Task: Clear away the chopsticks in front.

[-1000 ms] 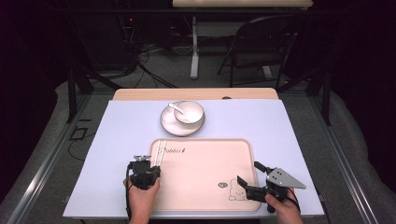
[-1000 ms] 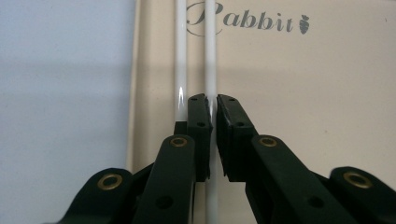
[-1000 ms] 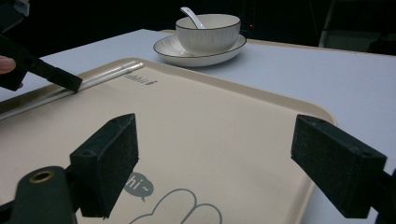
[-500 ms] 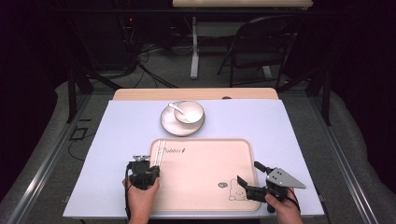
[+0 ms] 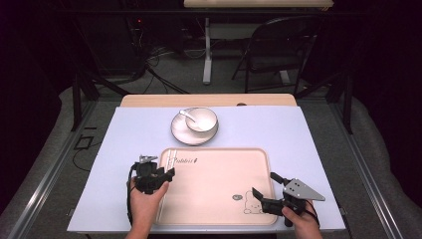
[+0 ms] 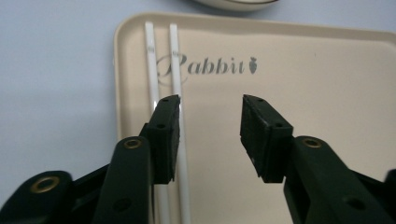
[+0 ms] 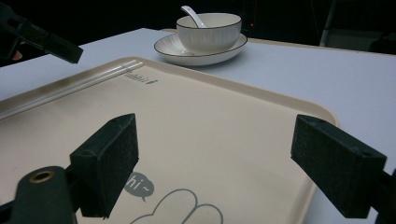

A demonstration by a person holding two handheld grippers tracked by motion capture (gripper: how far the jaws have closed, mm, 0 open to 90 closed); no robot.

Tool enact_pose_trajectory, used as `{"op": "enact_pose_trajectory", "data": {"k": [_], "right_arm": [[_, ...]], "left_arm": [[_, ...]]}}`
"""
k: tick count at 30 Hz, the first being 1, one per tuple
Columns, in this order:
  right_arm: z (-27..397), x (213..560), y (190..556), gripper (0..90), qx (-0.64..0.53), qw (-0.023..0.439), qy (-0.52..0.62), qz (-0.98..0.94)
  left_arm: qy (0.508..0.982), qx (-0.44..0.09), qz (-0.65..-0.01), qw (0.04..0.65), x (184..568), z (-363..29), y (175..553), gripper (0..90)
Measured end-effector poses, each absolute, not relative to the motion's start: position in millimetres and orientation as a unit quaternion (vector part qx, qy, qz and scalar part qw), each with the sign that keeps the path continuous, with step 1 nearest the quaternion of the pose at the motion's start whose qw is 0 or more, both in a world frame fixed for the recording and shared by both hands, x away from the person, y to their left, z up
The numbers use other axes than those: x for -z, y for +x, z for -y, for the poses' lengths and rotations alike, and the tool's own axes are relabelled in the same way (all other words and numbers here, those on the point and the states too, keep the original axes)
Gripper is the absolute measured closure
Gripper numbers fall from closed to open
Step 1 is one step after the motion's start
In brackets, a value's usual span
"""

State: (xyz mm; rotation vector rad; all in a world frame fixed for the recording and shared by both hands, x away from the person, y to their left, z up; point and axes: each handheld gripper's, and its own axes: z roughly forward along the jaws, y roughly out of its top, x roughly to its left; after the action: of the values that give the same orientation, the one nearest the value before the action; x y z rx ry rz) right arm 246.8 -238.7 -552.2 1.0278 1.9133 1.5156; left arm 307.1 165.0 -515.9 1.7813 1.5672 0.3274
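The two white chopsticks [image 6: 175,70] lie side by side along the left edge of the beige tray [image 6: 303,60], running from the upper left of my left gripper view down toward the bottom, where they pass behind my left finger and are hidden. In the high view they show as a thin pale pair [image 5: 170,159] at the tray's upper-left corner, just above my left gripper [image 5: 161,175].

My left gripper [image 6: 210,116] has just been opening: a second ago its fingers were pinched shut low over the chopsticks, and now they stand apart with nothing pressed between them. The chopsticks rest loose on the tray beside and under the left finger [image 6: 164,135], while the gap shows bare tray. That hand also sits a touch higher in the high view than before.

My right gripper [image 5: 264,195] is where it was, at the lower right of the tray [image 5: 219,199], near the printed rabbit. Its fingers [image 7: 109,158] are spread wide and hold nothing.

Beyond the tray, upper centre of the high view, the bowl [image 5: 201,119] sits on its saucer [image 5: 180,135] with a spoon [image 5: 186,115] in it, unmoved on the pale worktop [image 5: 308,139]. The saucer is cut off at the top of my left gripper view, and the chopsticks' near ends cannot be made out.
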Motion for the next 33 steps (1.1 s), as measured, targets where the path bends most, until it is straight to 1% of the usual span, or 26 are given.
{"op": "enact_pose_trajectory", "data": {"k": [3,6,9,13,18,23,30,33], "right_arm": [[240,552,247,14.2,-0.554,0.245,0.378,-0.7],[240,552,247,14.2,-0.554,0.244,0.379,-0.7],[239,552,247,14.2,-0.554,0.246,0.376,-0.701],[240,552,247,14.2,-0.554,0.246,0.377,-0.701],[239,552,247,14.2,-0.554,0.246,0.376,-0.701],[240,552,247,14.2,-0.553,0.247,0.377,-0.701],[239,552,247,14.2,-0.553,0.247,0.376,-0.701],[239,552,247,14.2,-0.553,0.247,0.377,-0.701]], "left_arm": [[0.702,-0.134,-0.592,0.373,509,-166,317,52.4],[0.717,-0.139,-0.579,0.363,502,-167,324,49.8],[0.723,-0.139,-0.572,0.361,496,-169,331,46.3],[0.729,-0.144,-0.559,0.368,488,-172,339,43.9],[0.739,-0.148,-0.55,0.358,480,-172,348,42.5],[0.748,-0.14,-0.547,0.349,474,-170,354,44.0],[0.75,-0.13,-0.545,0.353,469,-168,361,43.8],[0.75,-0.128,-0.545,0.351,465,-170,367,42.3]]}}
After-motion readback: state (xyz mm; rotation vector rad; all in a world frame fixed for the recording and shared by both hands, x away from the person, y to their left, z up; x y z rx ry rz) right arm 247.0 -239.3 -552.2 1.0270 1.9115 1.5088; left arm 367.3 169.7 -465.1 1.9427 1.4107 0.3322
